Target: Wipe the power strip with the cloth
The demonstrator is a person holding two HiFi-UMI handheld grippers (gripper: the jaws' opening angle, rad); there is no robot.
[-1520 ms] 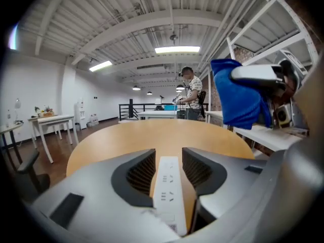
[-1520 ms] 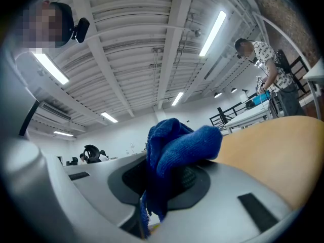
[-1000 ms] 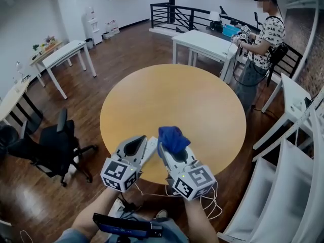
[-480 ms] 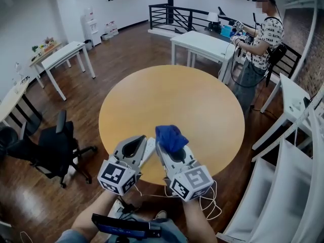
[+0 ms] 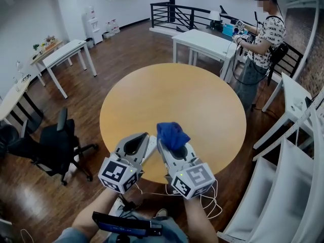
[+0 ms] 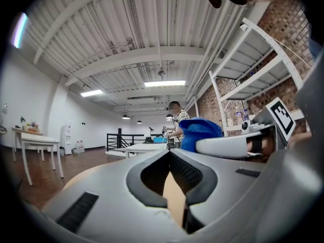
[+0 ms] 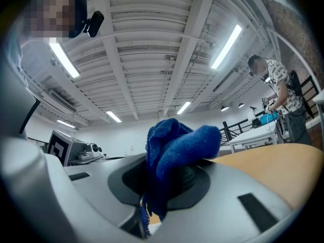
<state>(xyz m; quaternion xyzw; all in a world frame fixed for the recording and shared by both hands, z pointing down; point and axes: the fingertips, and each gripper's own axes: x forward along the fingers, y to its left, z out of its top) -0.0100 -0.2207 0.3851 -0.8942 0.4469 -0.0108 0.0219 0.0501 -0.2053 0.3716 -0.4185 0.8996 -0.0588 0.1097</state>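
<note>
A white power strip point(image 5: 151, 147) lies near the front edge of the round wooden table point(image 5: 172, 100), in the narrow gap between my two grippers. My left gripper point(image 5: 140, 137) point(image 6: 169, 153) is just left of the strip, its jaws shut with nothing between them. To the strip's right, my right gripper point(image 5: 171, 147) point(image 7: 172, 172) is shut on a bunched blue cloth point(image 5: 172, 134) point(image 7: 177, 146). The cloth sticks up out of the jaws, and it also shows in the left gripper view as the blue cloth point(image 6: 200, 130). Most of the strip is hidden by the grippers.
A black office chair point(image 5: 55, 146) stands left of the table. White tables point(image 5: 205, 42) and a person point(image 5: 263, 34) are at the back right, and white shelving point(image 5: 293, 156) is on the right. White cables point(image 5: 210, 201) hang below the table's front edge.
</note>
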